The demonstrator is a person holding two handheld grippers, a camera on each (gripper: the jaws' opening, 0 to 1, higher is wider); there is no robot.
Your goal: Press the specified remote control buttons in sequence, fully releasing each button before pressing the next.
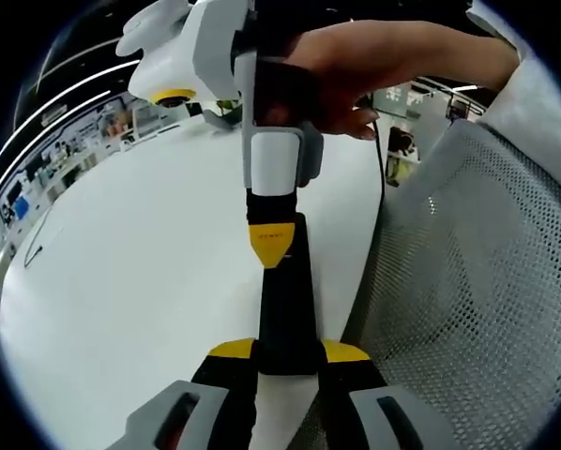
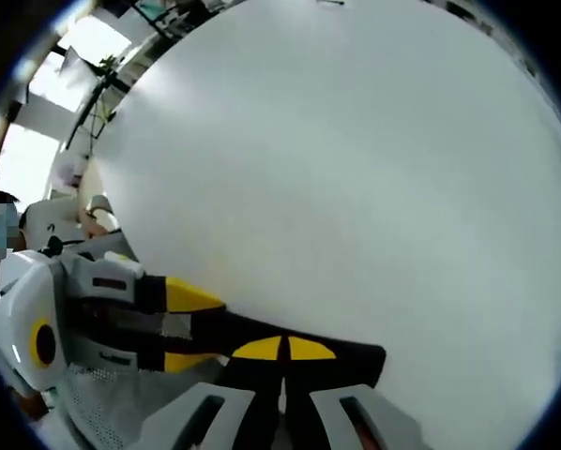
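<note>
A long black remote juts out over the edge of the white table, with my left gripper shut on its near end, one yellow tip on each side. My right gripper comes down from above, held by a person's hand. Its jaws are shut and the joined yellow tip rests on the remote's top face. In the right gripper view, the right gripper has both tips together on the remote, and the left gripper clamps the remote from the left.
A grey mesh chair back stands close on the right of the table edge, and its mesh is also below the left gripper. A thin cable lies far left on the table. Shelves and room clutter line the background.
</note>
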